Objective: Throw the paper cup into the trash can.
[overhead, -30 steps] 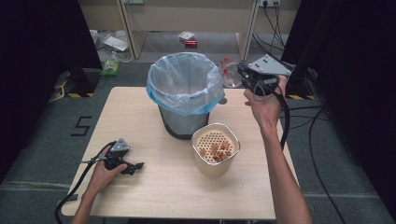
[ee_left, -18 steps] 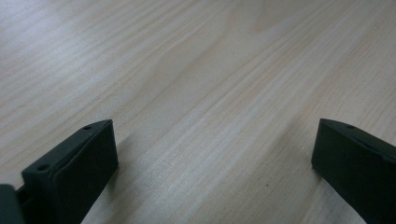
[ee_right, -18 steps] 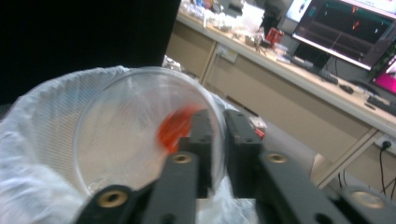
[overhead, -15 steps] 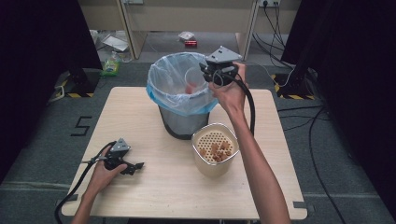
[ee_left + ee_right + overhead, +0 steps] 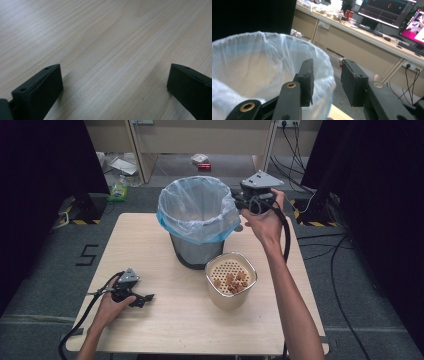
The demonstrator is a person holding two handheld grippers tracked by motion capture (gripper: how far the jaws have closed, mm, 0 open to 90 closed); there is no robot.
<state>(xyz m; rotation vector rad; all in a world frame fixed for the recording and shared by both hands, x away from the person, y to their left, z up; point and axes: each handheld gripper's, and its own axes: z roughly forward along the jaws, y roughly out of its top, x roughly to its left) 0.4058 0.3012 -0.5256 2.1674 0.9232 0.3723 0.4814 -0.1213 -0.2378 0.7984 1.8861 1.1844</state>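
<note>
One light wooden table [image 5: 165, 320] carries two containers. One dark mesh waste bin lined with a translucent blue-rimmed plastic bag [image 5: 197, 217] stands at upper centre. One cream perforated-insert canister [image 5: 231, 280], holding several small tan pieces [image 5: 231, 280], stands just beside it at lower right. The left gripper [image 5: 142, 299] rests on the table at lower left, jaws spread wide, empty. The right gripper [image 5: 236, 200] hangs at the bag's right rim, jaws parted, nothing between them.

Bin liner [image 5: 197, 212] pale blue/clear; cream perforated container [image 5: 231, 279]; light wood-grain table [image 5: 165, 320]; black claws.
</note>
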